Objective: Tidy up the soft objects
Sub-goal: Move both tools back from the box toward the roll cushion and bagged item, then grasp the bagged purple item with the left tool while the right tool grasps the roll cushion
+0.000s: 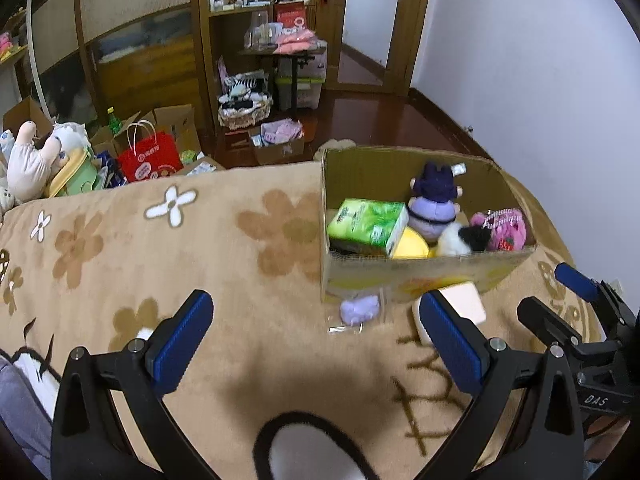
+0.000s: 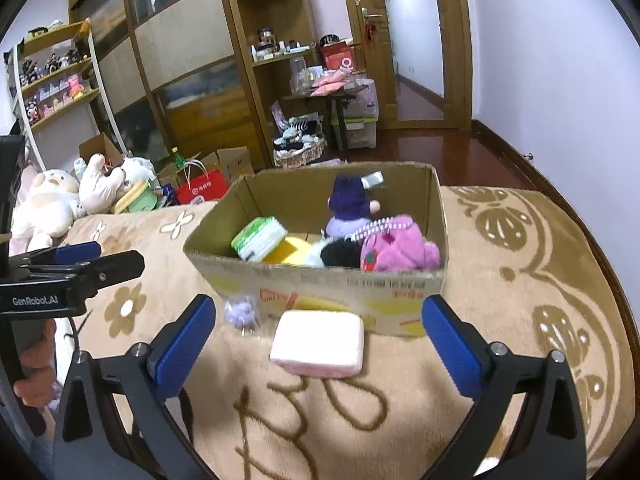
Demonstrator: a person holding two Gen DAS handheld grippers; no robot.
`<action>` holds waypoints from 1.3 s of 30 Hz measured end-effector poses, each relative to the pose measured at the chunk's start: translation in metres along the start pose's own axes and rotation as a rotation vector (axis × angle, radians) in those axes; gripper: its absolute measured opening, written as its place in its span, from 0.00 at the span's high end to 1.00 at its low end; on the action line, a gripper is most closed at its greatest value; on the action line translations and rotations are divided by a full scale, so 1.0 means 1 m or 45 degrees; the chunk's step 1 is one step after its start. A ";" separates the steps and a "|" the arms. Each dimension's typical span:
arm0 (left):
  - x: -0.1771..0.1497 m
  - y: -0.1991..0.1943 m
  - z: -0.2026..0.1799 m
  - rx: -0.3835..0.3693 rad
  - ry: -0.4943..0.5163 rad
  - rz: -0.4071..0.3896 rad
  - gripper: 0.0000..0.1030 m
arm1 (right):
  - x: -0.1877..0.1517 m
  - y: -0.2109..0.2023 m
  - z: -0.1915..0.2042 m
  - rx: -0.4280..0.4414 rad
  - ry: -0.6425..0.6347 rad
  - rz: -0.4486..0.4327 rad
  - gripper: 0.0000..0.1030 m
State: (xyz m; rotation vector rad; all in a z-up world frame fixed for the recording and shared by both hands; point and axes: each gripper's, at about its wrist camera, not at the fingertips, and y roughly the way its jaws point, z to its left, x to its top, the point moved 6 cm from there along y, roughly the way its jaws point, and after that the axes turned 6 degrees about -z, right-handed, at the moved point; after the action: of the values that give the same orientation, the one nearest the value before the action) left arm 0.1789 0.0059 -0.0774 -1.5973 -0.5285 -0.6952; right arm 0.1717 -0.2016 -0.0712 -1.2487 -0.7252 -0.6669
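Note:
A cardboard box [image 1: 404,280] [image 2: 320,284] stands on a tan flowered blanket. It holds a green tissue pack [image 1: 368,224] [image 2: 259,238], a purple doll [image 1: 434,204] [image 2: 352,208], a pink plush [image 1: 504,230] [image 2: 396,250], a black-and-white plush [image 1: 464,240] [image 2: 336,254] and a yellow item [image 1: 410,245] [image 2: 292,251]. In front of the box lie a pink-white sponge block [image 2: 319,343] [image 1: 464,300] and a small purple plush in a clear bag [image 1: 359,309] [image 2: 240,311]. My left gripper [image 1: 316,344] is open and empty. My right gripper [image 2: 319,350] is open around the sponge block without touching it.
The blanket [image 1: 160,264] [image 2: 520,280] covers a bed. Large plush toys [image 1: 44,156] [image 2: 52,200] and a red bag [image 1: 150,158] [image 2: 202,188] sit at the far left. Shelves, a basket [image 1: 244,110] and boxes stand on the floor beyond. The other gripper shows at each view's edge.

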 end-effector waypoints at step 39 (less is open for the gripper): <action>-0.012 0.098 -0.041 -0.081 0.131 0.213 0.01 | -0.057 0.086 0.004 -0.030 -0.023 0.235 0.00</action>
State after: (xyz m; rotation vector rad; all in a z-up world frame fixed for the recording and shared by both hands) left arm 0.2320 -0.0483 -0.1526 -1.6345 -0.2963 -0.6694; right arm 0.2045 -0.1783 -0.1665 -1.3269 -0.6097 -0.5149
